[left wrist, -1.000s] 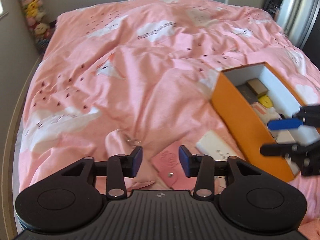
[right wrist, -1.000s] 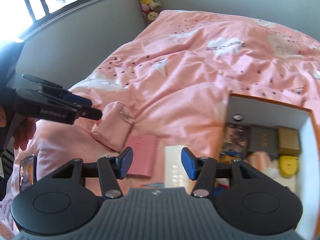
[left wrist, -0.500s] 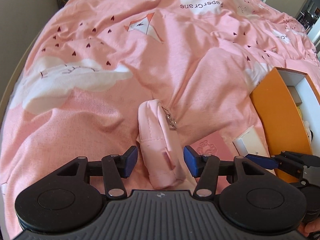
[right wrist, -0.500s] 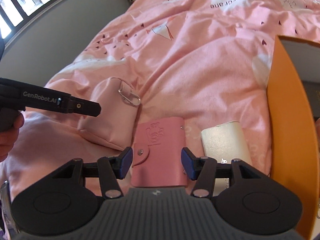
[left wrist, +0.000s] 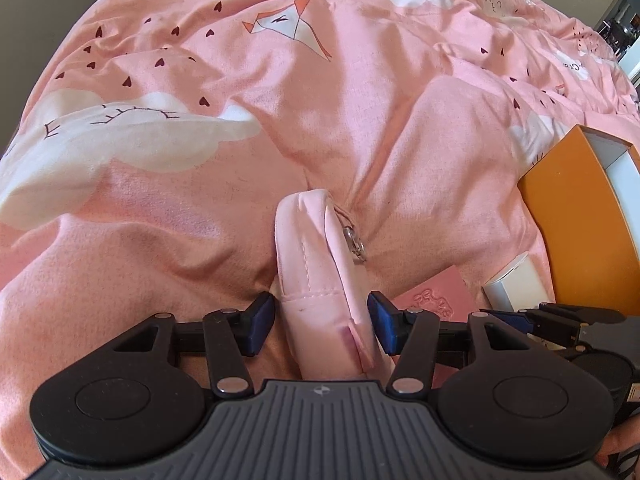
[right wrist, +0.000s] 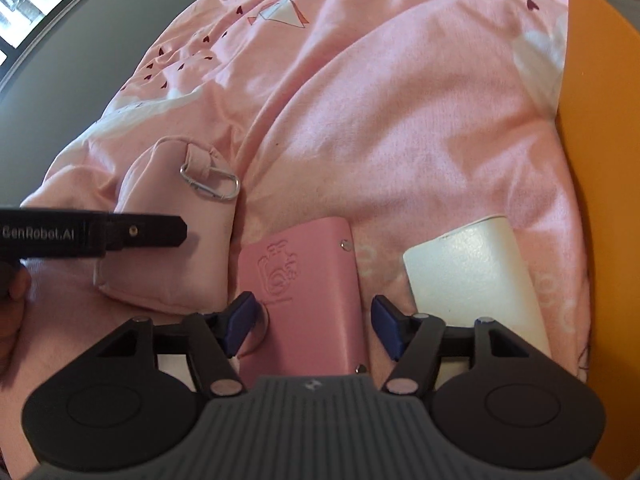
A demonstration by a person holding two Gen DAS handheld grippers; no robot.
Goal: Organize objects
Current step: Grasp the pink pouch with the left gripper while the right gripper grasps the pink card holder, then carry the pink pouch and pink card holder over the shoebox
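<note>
A pale pink fabric pouch [left wrist: 320,272] with a metal clip lies on the pink bedspread. My left gripper [left wrist: 320,326] is open with its blue pads on either side of the pouch's near end. The pouch also shows in the right wrist view [right wrist: 168,240]. A pink snap card wallet [right wrist: 308,296] lies beside it. My right gripper [right wrist: 310,322] is open and straddles the wallet. A white flat box [right wrist: 472,276] lies to the wallet's right, next to the orange box [right wrist: 600,160].
The orange box [left wrist: 580,220] with a white inside stands on the bed at the right. The pink bedspread [left wrist: 280,100] is wrinkled, with folds around the objects. A grey wall and a window [right wrist: 40,8] are at the left.
Both grippers have moved down and forward. The left one now straddles the pouch; the right one now straddles the pink wallet. Both jaws stay open.
</note>
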